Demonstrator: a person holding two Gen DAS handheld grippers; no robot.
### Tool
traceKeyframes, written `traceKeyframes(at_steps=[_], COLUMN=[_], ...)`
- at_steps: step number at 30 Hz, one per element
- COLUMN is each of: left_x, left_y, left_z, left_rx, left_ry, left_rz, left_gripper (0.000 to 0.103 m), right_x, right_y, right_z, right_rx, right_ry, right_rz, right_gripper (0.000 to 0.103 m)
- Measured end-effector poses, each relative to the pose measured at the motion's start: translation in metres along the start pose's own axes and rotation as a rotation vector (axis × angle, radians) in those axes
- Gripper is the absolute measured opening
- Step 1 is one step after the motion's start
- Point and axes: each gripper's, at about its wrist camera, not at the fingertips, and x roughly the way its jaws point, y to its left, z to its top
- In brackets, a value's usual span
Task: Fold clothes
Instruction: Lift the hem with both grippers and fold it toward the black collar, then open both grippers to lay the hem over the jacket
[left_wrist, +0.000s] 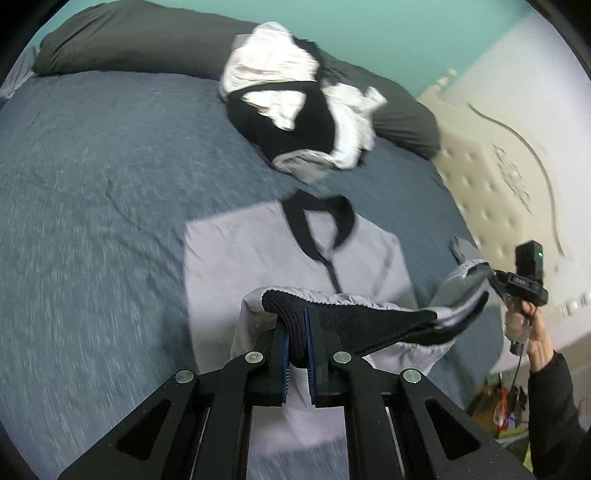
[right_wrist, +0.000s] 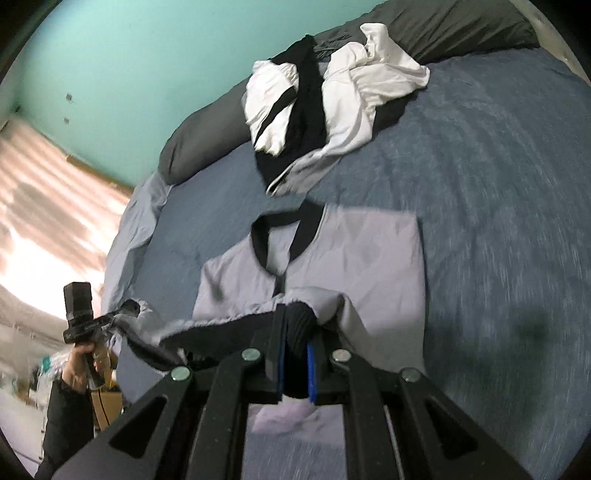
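Note:
A light grey jacket with a black collar lies front-up on the blue bed cover. Its black ribbed hem is lifted off the bed and stretched between both grippers. My left gripper is shut on one end of the hem. My right gripper, held in a hand at the right, grips the other end. In the right wrist view my right gripper is shut on the black hem above the jacket, and the left gripper holds the far corner.
A crumpled pile of white and black clothes lies beyond the jacket, against dark grey pillows. A cream tufted headboard stands at the right. The teal wall is behind the bed.

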Motion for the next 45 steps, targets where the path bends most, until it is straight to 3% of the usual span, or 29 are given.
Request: traceKeyframes(at_steps=[4, 8, 11, 15, 18, 20, 23, 24, 26, 27, 28, 30, 33, 36, 41, 45], left_x=[0.044, 0.093, 0.124, 0.132, 0.127, 0.131, 0.138, 0.133, 0.116, 0.107, 0.102, 0.092, 0.087, 0.089, 0.105, 0.118], left_y=[0.033, 0.064, 0.071, 0.076, 0.083, 0.092, 0.089, 0.088, 0.096, 0.1, 0.1, 0.098, 0.078, 0.07, 0.067, 0.079], left_z=[0.043, 0.064, 0.071, 0.081, 0.086, 0.084, 0.08, 0.079, 0.077, 0.076, 0.077, 0.079, 0.079, 0.072, 0.057, 0.047], left_rx=[-0.047, -0.125, -0.117, -0.115, -0.167, -0.231, -0.231, -0.229, -0.308, -0.346, -0.345, -0.34, -0.221, -0.17, -0.086, -0.079], left_ry=[0.012, 0.015, 0.023, -0.006, -0.077, -0.078, -0.049, -0.068, -0.141, -0.176, -0.184, -0.201, -0.185, -0.16, -0.102, -0.07], left_rz=[0.064, 0.094, 0.132, 0.117, 0.115, 0.095, 0.097, 0.095, 0.046, 0.023, 0.031, 0.046, 0.095, 0.1, 0.165, 0.2], left_gripper=[0.008, 0.008, 0.008, 0.008, 0.011, 0.013, 0.025, 0.042, 0.063, 0.063, 0.063, 0.063, 0.063, 0.063, 0.063, 0.063], right_x=[0.047, 0.1, 0.12, 0.125, 0.125, 0.129, 0.138, 0.136, 0.127, 0.123, 0.119, 0.111, 0.094, 0.085, 0.085, 0.103], right_y=[-0.021, -0.048, -0.059, -0.059, -0.061, -0.068, -0.081, -0.081, -0.082, -0.085, -0.088, -0.09, -0.078, -0.068, -0.071, -0.085], right_z=[0.044, 0.072, 0.084, 0.099, 0.104, 0.104, 0.099, 0.097, 0.096, 0.097, 0.098, 0.1, 0.108, 0.108, 0.083, 0.066], right_rx=[0.002, 0.019, 0.026, 0.004, -0.003, 0.033, 0.1, 0.103, 0.125, 0.16, 0.195, 0.25, 0.205, 0.129, -0.036, -0.113], right_ry=[0.012, 0.041, 0.035, -0.002, -0.02, -0.017, 0.014, -0.002, -0.039, -0.05, -0.062, -0.094, -0.138, -0.136, -0.084, -0.024], right_rz=[-0.046, -0.105, -0.118, -0.117, -0.126, -0.133, -0.164, -0.157, -0.107, -0.065, -0.023, 0.031, -0.026, -0.084, -0.191, -0.273], right_gripper=[0.008, 0.008, 0.008, 0.008, 0.008, 0.009, 0.011, 0.011, 0.014, 0.022, 0.04, 0.067, 0.068, 0.068, 0.068, 0.067])
